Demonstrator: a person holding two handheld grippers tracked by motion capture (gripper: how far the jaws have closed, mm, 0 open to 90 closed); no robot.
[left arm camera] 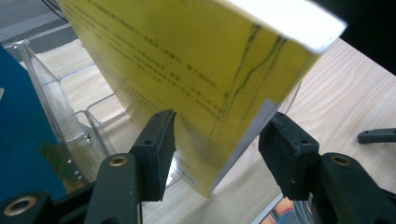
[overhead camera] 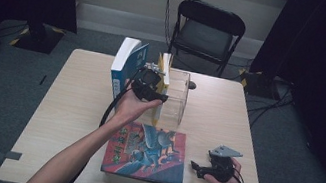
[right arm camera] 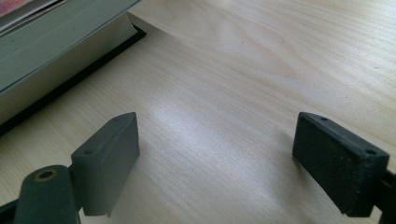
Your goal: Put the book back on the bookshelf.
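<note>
A yellow book (overhead camera: 165, 70) stands upright in a clear plastic rack (overhead camera: 177, 99) at the far middle of the table, next to a blue book (overhead camera: 127, 65). My left gripper (overhead camera: 155, 90) is at the yellow book's near lower corner. In the left gripper view its jaws (left arm camera: 217, 130) straddle the yellow book (left arm camera: 196, 70) with a gap on each side, so they are open. My right gripper (overhead camera: 198, 169) rests low at the front right, open (right arm camera: 217, 140) over bare wood, just right of a colourful book (overhead camera: 147, 152) that lies flat.
The wooden table (overhead camera: 78, 102) has free surface on its left and right sides. A black folding chair (overhead camera: 207, 28) stands behind its far edge, with cables on the floor around it. Dark curtains hang at both sides.
</note>
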